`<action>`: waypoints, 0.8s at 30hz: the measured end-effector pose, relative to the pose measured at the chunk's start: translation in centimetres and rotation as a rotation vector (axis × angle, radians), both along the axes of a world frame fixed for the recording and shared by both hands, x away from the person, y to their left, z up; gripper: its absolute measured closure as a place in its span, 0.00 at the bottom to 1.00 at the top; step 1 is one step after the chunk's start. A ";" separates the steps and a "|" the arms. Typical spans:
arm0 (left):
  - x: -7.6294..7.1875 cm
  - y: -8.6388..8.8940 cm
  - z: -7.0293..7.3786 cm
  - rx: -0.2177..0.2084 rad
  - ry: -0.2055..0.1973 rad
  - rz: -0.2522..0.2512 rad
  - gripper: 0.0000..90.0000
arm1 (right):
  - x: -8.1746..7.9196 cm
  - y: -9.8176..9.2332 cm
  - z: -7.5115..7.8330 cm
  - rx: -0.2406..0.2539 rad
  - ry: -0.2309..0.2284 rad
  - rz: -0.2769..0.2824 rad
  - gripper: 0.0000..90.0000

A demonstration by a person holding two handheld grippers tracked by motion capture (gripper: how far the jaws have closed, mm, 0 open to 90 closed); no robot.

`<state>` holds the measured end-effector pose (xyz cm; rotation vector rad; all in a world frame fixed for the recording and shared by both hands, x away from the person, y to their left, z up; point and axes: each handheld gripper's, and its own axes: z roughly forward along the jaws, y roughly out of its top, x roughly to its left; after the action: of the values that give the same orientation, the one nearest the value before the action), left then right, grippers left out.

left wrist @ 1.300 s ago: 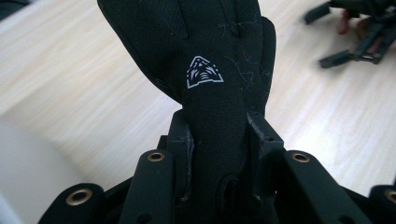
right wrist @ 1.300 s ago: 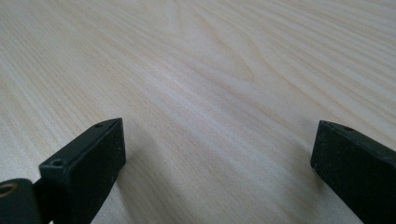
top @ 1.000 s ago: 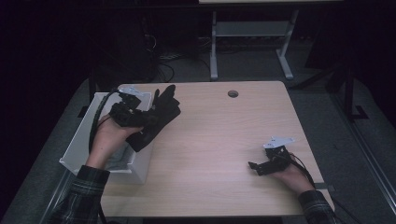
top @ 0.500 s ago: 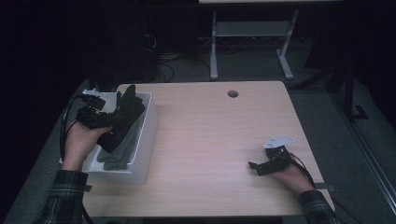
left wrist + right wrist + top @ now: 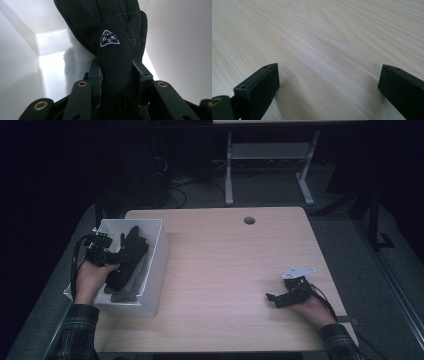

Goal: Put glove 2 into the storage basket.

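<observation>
The left claw (image 5: 112, 256) has come off the worktop (image 5: 235, 270) and gone down into the white bin (image 5: 155, 265) at the left edge; a second ago it was holding the black glove (image 5: 131, 251) up over the wood beside the bin, glove fingers pointing toward the middle. Now the glove sits inside the bin walls, fingers toward the far end, its cuff lying over something pale and fleecy (image 5: 75, 62) already in there. In the left gripper view the glove (image 5: 117, 57), with a small white emblem on its back, runs up between the two black jaws, which press on it from both sides. Those jaws have just been easing apart a little, the glove between them all the while. The right claw (image 5: 272, 298) has not budged: it rests low on the bare wood near the right front corner, jaws spread wide with nothing in them
</observation>
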<state>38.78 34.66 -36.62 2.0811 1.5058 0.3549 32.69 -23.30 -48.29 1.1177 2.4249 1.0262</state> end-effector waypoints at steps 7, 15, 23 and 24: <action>0.4 -0.1 -0.7 0.041 -0.002 0.024 0.51 | 0.0 0.0 0.0 0.001 -0.001 -0.001 0.04; 0.4 0.3 -0.2 0.072 -0.050 0.037 0.30 | 0.0 0.0 0.0 0.000 -0.002 0.002 0.04; 0.5 0.2 1.2 0.067 -0.083 0.025 0.27 | 0.0 0.0 0.0 -0.001 -0.004 0.003 0.05; 0.5 0.1 1.3 0.063 -0.087 0.024 0.26 | 0.0 0.0 0.0 -0.001 -0.003 0.003 0.05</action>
<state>39.23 34.80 -35.34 2.0696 1.4871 0.5023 32.65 -23.30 -48.27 1.1119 2.4251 1.0269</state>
